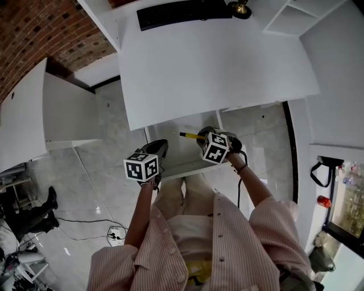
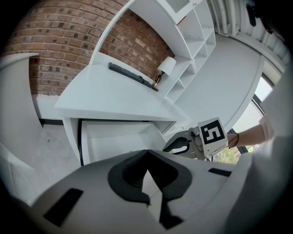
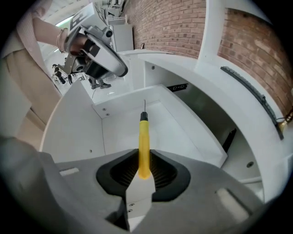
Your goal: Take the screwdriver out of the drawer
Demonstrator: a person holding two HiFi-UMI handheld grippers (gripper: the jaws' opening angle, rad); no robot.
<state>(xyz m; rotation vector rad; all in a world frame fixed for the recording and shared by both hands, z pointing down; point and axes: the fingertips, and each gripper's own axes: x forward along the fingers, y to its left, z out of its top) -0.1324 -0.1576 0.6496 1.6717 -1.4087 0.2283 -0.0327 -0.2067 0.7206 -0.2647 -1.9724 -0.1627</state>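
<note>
A screwdriver (image 3: 144, 137) with a yellow handle and a thin dark tip is clamped between the pads of my right gripper (image 3: 144, 159), which is shut on the handle. It hangs above the open white drawer (image 3: 120, 119) and touches nothing there. In the head view the screwdriver (image 1: 190, 136) sticks out leftward from the right gripper (image 1: 206, 134) over the drawer (image 1: 187, 168). My left gripper (image 1: 160, 148) hovers at the drawer's left front. Its fingertips meet with nothing between them (image 2: 147, 154). From the left gripper view the right gripper (image 2: 182, 144) shows beside the drawer (image 2: 114, 141).
The drawer stands pulled out under a white desk (image 1: 216, 62) that carries a black keyboard (image 1: 182, 11) and a small lamp (image 1: 240, 8). White shelves (image 2: 192, 41) and a brick wall (image 2: 68, 36) stand behind. A power strip (image 1: 115, 233) with cables lies on the floor at left.
</note>
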